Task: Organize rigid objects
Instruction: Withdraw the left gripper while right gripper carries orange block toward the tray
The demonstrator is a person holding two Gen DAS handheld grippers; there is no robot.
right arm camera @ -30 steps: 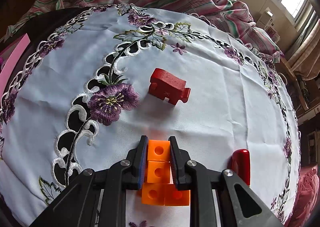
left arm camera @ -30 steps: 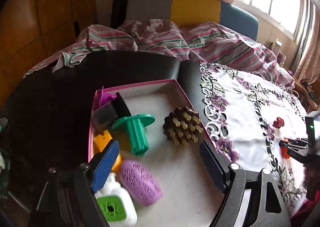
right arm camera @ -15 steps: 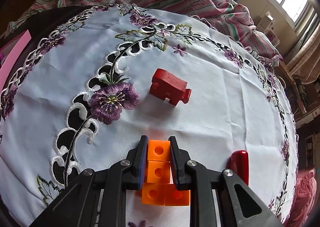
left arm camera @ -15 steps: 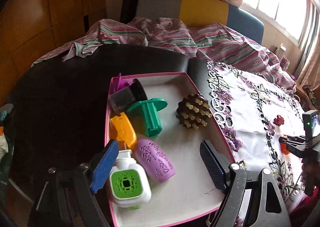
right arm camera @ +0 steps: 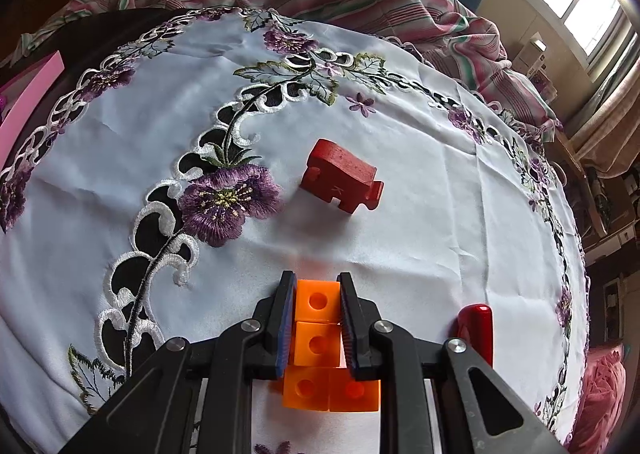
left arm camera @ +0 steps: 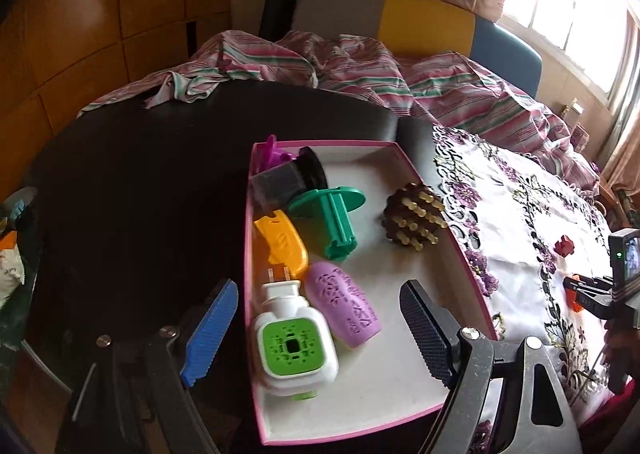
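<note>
My right gripper [right arm camera: 317, 320] is shut on an orange block piece [right arm camera: 318, 330] made of joined cubes with holes, just above the white embroidered tablecloth [right arm camera: 420, 238]. A red puzzle-shaped block [right arm camera: 340, 182] lies beyond it, and a red rounded piece [right arm camera: 476, 328] sits to its right. My left gripper [left arm camera: 320, 328] hangs open over the near end of a pink-rimmed box [left arm camera: 468, 270]. Inside lie a white and green plug-in device [left arm camera: 294, 350], a purple oval case [left arm camera: 344, 304], an orange piece [left arm camera: 282, 244], a green spool [left arm camera: 336, 220], a dark cylinder [left arm camera: 286, 180] and a brown studded ball [left arm camera: 414, 218].
The box rests on a dark round table [left arm camera: 140, 194]. A striped cloth [left arm camera: 400, 82] is heaped at the far side, before a grey, yellow and blue chair back [left arm camera: 424, 20]. In the left wrist view the right gripper [left arm camera: 592, 294] and a hand show at the right edge.
The left gripper has drawn back toward the near end of the box, so the white and green device and the box's near rim have come into view. The right gripper has stayed still.
</note>
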